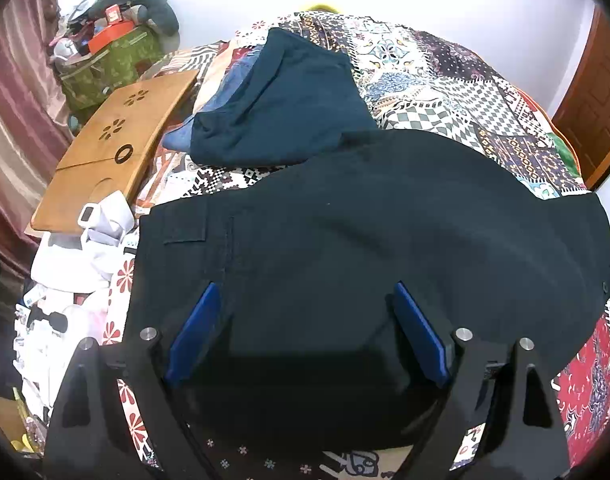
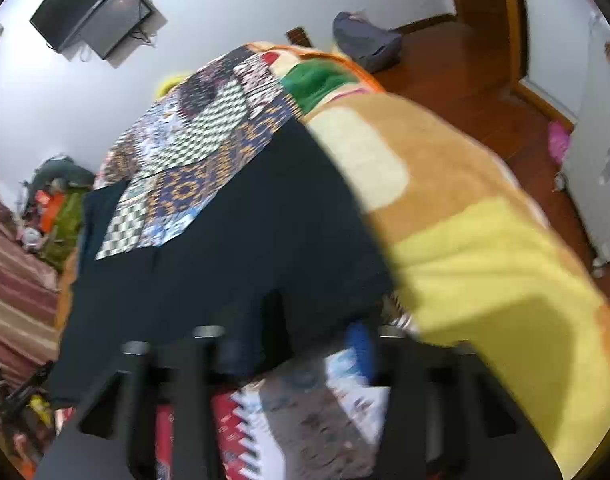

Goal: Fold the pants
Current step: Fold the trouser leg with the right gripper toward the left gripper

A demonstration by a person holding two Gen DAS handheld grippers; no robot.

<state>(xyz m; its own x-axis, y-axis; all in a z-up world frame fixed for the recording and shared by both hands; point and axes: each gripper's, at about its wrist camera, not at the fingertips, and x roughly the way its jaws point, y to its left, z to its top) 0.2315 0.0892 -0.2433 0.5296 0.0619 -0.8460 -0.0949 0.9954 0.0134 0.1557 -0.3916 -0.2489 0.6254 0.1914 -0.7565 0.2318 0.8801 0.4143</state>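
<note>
Left tongs (image 1: 305, 336): spread wide, blue pads either side of black cloth, nothing clamped.
Right tongs (image 2: 301, 344): view blurred; frames do not settle jaws, reading taken as closed; grip on cloth unconfirmed.
Black fabric pants (image 1: 365, 232): spread flat across patchwork-print bed cover (image 1: 445, 80), flap pocket toward left.
Dark teal folded garment (image 1: 289, 100): set aside behind.
Step, judged: between folds, regrasp phase.
Next: lower left tongs onto near hem, clamp, both lift together, carry edge over.

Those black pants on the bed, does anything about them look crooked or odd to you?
The black pants lie spread flat on the patchwork bedspread, not yet neatly folded. Their right end reaches the bed's edge, beside the yellow and brown blanket. Another dark garment lies askew over something blue behind them. Nothing looks torn or spilled.
</note>
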